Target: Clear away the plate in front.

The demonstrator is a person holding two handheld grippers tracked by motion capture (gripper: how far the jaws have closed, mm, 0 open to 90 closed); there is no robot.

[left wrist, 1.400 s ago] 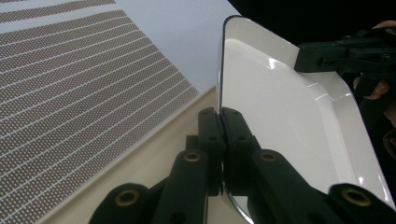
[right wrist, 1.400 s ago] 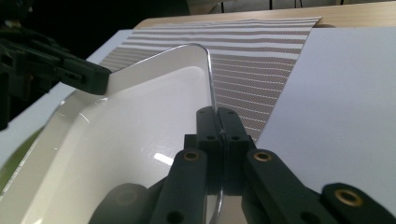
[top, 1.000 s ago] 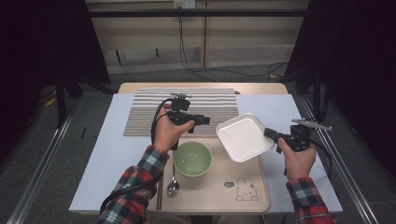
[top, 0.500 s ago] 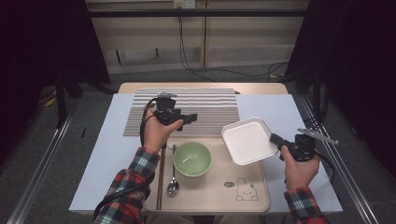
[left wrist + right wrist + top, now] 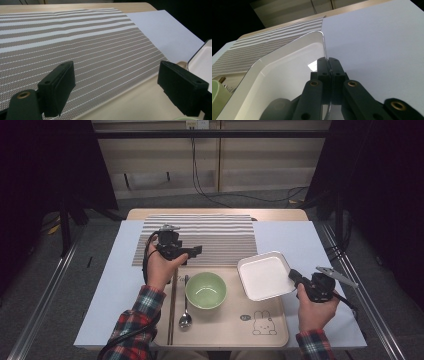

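Since a second ago the plate (image 5: 264, 277) has come down from above the tray's (image 5: 220, 327) far right corner to its right edge, and the left gripper (image 5: 194, 250) has drawn back from the middle of the tray toward the striped mat (image 5: 210, 232), its jaws having just been opening, with nothing between them.

Nearest, the right gripper (image 5: 294, 275) is clamped on the plate's rim at about four o'clock. To set it well, I would lower it level, keep it apart from the green bowl (image 5: 205, 289) at its nine o'clock, and let go only once it rests flat.

The plate is white, square, round-cornered, shallow, glossy and empty.
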